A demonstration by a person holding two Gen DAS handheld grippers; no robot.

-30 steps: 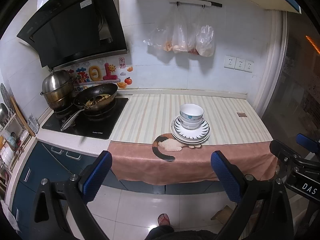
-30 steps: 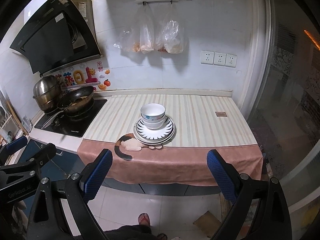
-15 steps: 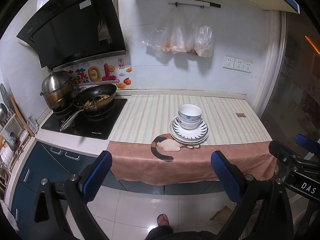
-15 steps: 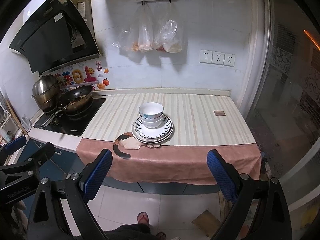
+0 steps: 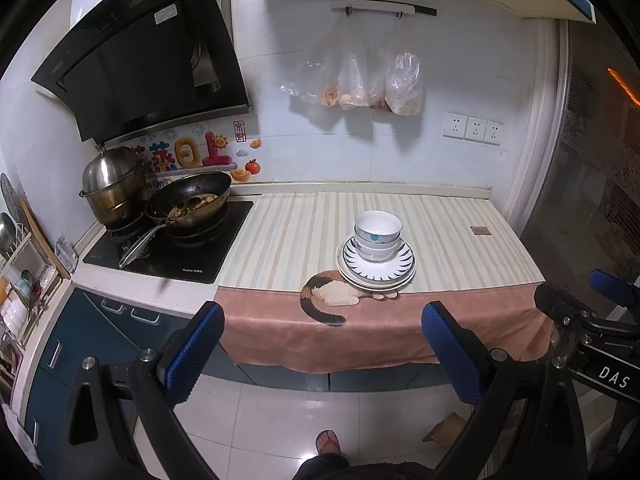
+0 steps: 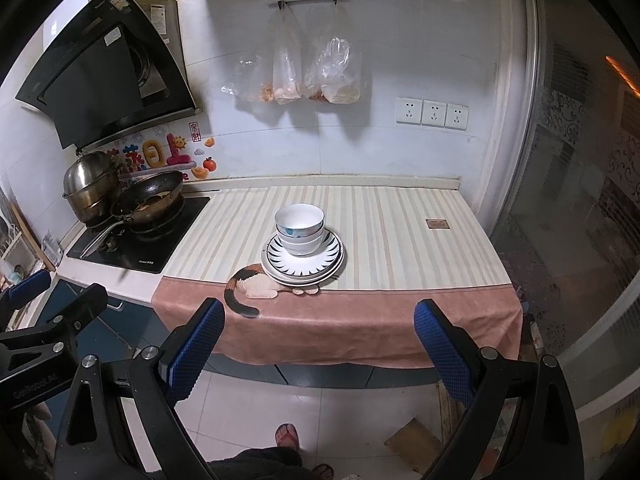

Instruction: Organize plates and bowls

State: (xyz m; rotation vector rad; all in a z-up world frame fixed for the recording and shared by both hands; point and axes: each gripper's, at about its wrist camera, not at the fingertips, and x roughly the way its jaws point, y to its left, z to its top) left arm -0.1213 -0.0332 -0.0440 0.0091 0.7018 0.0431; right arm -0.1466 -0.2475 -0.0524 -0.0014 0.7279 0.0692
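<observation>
A stack of white bowls (image 5: 377, 234) (image 6: 299, 229) sits on a stack of plates (image 5: 394, 270) (image 6: 320, 266), the top plate with a dark spiked rim pattern, near the front of the striped counter. My left gripper (image 5: 322, 354) is open and empty, held well back from the counter over the floor. My right gripper (image 6: 316, 350) is also open and empty, equally far back. Each gripper shows at the edge of the other's view: the right one (image 5: 592, 320) and the left one (image 6: 48, 312).
A pink cloth with a cat print (image 5: 332, 300) hangs over the counter's front edge. A stove with a wok (image 5: 188, 202) and a steel pot (image 5: 112, 184) stands at the left. Plastic bags (image 5: 360, 84) hang on the wall. A dish rack (image 5: 16, 276) is far left.
Both grippers have drawn back slightly from the counter and shifted a little; the stack of dishes has not moved. Both stay open.
</observation>
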